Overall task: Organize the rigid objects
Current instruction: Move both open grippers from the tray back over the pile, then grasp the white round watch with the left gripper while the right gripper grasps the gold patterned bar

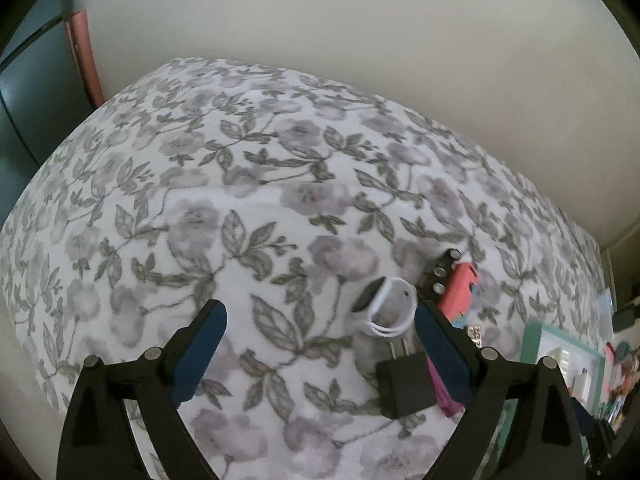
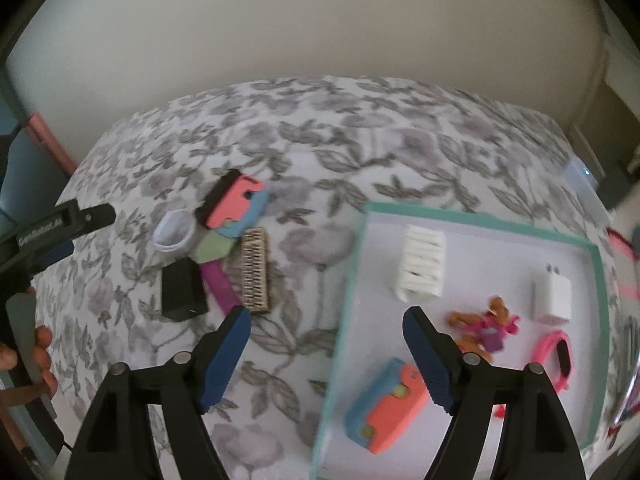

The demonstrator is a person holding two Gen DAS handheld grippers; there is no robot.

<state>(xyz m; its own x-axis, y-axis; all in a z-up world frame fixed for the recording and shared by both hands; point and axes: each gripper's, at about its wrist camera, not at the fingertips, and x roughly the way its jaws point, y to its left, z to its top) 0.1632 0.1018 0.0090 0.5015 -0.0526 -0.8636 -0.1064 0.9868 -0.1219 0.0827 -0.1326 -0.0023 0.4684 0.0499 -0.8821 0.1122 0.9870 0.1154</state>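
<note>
In the tray (image 2: 472, 216) five items lie sorted; a cluster (image 2: 224, 248) remains on the bed (image 2: 360, 140); my left tongs (image 1: 320, 344) and right tongs (image 2: 326, 344) gape wide, empty.

A bed (image 2: 360, 128) fills the scene, with a wall (image 2: 320, 20) behind its far edge. A tray (image 2: 596, 292) lies on the bed at the right. In it, a rack (image 2: 422, 266) sits far left, a charger (image 2: 552, 294) to its right, a doll (image 2: 486, 328) near the middle, a watch (image 2: 558, 354) at the near right and a toy (image 2: 388, 406) at the near left. Left of the tray, a pile lies on the bed: a case (image 2: 234, 200) farthest, a cable coil (image 2: 176, 232) at its left, an adapter (image 2: 182, 290) nearest, and a brush (image 2: 254, 270) on the right, closest to the tray.
</note>
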